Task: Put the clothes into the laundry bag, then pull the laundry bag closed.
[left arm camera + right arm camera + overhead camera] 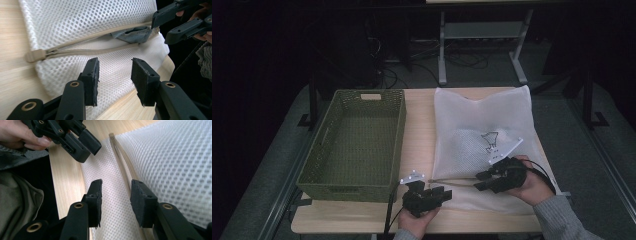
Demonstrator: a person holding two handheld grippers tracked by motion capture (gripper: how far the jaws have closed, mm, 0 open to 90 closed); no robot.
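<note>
Down at the lower middle of the high view, the left gripper (pixel 443 192) sits in the person's left hand (pixel 417 222) with its jaws apart and nothing between them, just off the near left corner of the mesh bag (pixel 472 135). To its right, the right gripper (pixel 481 181) rests over the bag's lower edge, held by the right hand (pixel 532 182), its jaws likewise parted and gripping nothing. The white bag lies flat across the right half of the wooden table (pixel 419 125), with a green basket (pixel 354 142) to its left. In the left gripper view, the bag's beige zipper (pixel 95 43) runs across the upper half of the frame, partly undone, and a bit of grey-blue cloth (pixel 133 35) shows in the gap at the upper right, close to the right gripper's jaws. In the right gripper view, the zipper (pixel 123 162) runs from top centre down between that gripper's jaws, and the left gripper (pixel 85 143) hangs at the upper left above the table edge.
</note>
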